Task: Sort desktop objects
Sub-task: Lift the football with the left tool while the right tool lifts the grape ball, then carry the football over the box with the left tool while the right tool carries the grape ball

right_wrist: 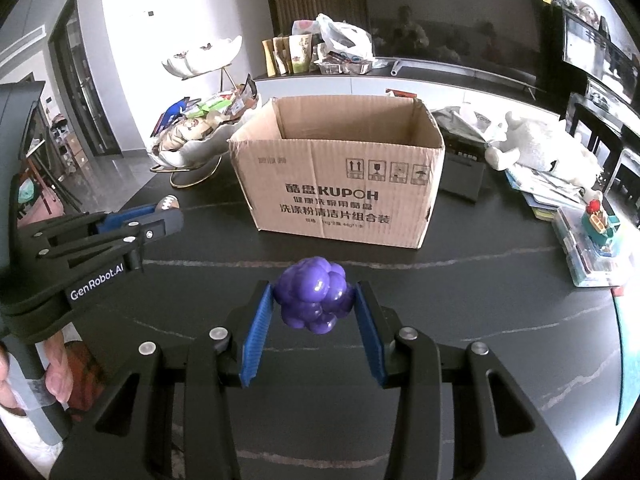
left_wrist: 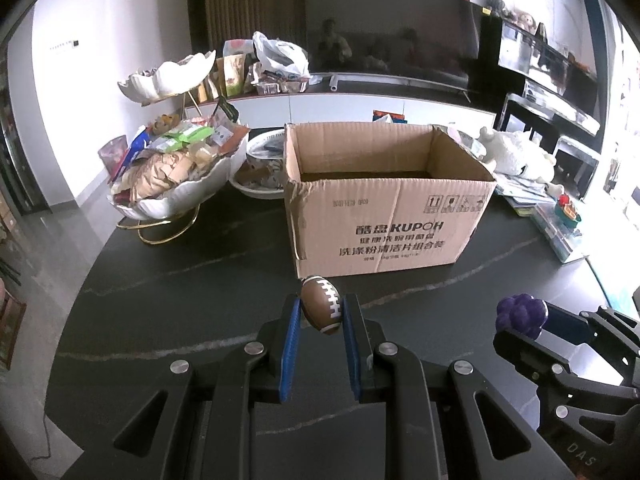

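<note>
Holding: I have a toy in each gripper, both lifted off the dark table (left_wrist: 160, 280).
Left gripper (left_wrist: 320, 312): blue pads clamped on the toy football (left_wrist: 322, 304); small, brown, white laces and stripe, tilted nose-up between the fingers.
Right gripper (right_wrist: 314, 300): pads closed on the purple grape cluster (right_wrist: 314, 294); glossy, knobbly, rounded, sitting at the fingertips.
Cardboard box (right_wrist: 340, 184): open-topped, flaps up, printed front facing me, just beyond both toys; I cannot see anything inside.
Tiered white bowl stand (left_wrist: 176, 184): left of the box; lower bowl heaped with snack packets, upper bowl contents unclear.
Plush toy (right_wrist: 540, 148): white, lying right of the box on stacked papers.
</note>
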`<move>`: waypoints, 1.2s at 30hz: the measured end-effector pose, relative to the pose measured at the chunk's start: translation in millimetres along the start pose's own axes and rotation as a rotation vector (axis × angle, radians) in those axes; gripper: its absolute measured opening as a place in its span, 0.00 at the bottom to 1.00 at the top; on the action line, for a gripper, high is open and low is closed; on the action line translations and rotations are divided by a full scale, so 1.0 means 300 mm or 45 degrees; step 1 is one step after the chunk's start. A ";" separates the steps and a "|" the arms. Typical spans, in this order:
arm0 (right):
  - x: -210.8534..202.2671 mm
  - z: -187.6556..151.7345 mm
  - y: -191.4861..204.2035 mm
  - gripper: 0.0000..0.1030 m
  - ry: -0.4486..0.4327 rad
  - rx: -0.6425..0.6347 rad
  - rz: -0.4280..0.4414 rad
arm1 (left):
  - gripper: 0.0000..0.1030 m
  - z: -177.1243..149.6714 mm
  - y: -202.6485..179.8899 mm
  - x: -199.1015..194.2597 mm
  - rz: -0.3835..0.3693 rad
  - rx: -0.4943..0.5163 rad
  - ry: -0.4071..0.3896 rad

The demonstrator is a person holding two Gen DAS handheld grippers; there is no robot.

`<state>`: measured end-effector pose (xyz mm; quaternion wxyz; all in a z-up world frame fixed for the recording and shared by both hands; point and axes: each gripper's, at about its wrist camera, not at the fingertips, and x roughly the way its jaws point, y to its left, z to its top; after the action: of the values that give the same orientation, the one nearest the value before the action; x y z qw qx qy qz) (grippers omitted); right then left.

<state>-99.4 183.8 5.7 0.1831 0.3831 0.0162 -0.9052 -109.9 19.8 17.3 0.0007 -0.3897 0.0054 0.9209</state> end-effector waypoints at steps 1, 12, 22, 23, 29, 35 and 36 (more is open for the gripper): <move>0.003 0.003 -0.001 0.38 0.000 0.000 0.001 | 0.19 0.003 0.001 0.001 -0.001 0.000 -0.002; 0.019 0.046 -0.018 0.38 -0.005 0.002 -0.003 | 0.19 0.041 0.010 0.025 0.007 -0.001 -0.007; 0.028 0.071 -0.027 0.38 -0.004 0.003 -0.004 | 0.19 0.059 0.009 0.040 0.002 -0.005 -0.007; 0.029 0.074 -0.027 0.38 -0.004 0.003 -0.003 | 0.19 0.061 0.009 0.040 0.002 -0.006 -0.009; 0.033 0.093 -0.031 0.38 -0.010 0.001 -0.007 | 0.19 0.077 0.010 0.041 0.002 -0.007 -0.015; 0.041 0.118 -0.040 0.38 -0.010 0.005 0.000 | 0.19 0.099 0.010 0.047 -0.002 -0.008 -0.021; 0.043 0.121 -0.041 0.38 -0.010 0.004 -0.001 | 0.19 0.104 0.011 0.049 -0.004 -0.011 -0.022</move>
<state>-136.8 184.9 21.2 0.1821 0.3797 0.0140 -0.9069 -142.4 16.7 28.6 0.0003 -0.3816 0.0010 0.9243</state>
